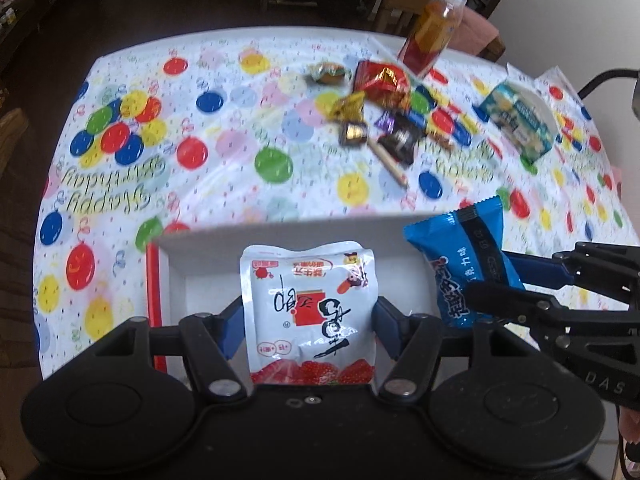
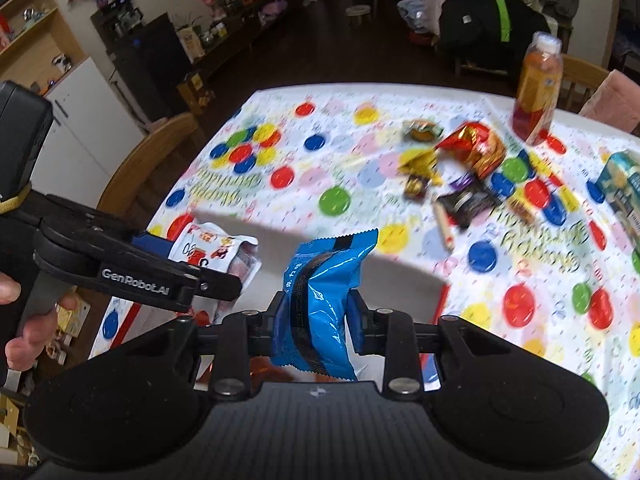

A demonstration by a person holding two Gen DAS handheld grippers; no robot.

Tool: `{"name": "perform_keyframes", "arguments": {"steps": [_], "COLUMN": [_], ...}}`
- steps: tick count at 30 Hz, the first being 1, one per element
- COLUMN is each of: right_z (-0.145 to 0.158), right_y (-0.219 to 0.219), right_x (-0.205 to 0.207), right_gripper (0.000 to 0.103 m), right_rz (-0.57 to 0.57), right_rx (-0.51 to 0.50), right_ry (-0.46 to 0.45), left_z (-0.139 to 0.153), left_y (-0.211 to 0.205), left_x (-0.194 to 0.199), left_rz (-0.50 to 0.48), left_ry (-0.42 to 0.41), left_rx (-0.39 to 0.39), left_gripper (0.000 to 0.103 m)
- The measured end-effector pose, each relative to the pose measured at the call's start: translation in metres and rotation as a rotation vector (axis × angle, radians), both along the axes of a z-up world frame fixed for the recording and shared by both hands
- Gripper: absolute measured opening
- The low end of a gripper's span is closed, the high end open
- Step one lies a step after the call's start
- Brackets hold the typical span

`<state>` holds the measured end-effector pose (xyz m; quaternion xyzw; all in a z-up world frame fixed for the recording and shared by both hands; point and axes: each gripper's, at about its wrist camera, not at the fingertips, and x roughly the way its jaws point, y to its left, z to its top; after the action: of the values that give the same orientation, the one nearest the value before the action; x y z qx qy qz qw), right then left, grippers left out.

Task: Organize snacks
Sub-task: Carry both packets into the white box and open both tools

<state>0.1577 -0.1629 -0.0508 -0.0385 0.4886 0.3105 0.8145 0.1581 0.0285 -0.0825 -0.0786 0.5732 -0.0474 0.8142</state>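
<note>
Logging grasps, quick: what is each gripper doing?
Left gripper: shut on the white snack pouch.
Right gripper: shut on the blue snack packet.

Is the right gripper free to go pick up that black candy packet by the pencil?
Probably not yet. The right gripper is shut on the blue snack packet, so its jaws are full; the black candy packet itself lies uncovered on the tablecloth.

dark floor (image 2: 320,48) | white cabinet (image 2: 76,120) | wood shelving (image 2: 28,28) | wooden chair (image 2: 148,160) | small stool (image 2: 359,14) | pale wall (image 1: 568,20)
</note>
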Motion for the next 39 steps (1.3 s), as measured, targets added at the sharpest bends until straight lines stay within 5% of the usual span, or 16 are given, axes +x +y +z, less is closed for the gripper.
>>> {"name": "perform_keyframes", "arguments": {"steps": [15, 39], "right_z": [-0.069, -0.087], "right_y": [0.033, 0.035], "right_x": [-0.026, -0.022], "right_gripper": [0.030, 0.031], "right_rz": [0.057, 0.026], "right_rx": [-0.091, -0.112], "right_ry": [0.074, 0.102], "left_z": [-0.055, -0.088], "left_y": [-0.003, 0.000], "left_x": [0.002, 0.015], "left_rz": [0.008, 0.049], "left_ry": [0.067, 0.130], "left_rx": [0.065, 0.084], "left_gripper": [0.064, 0.065]}}
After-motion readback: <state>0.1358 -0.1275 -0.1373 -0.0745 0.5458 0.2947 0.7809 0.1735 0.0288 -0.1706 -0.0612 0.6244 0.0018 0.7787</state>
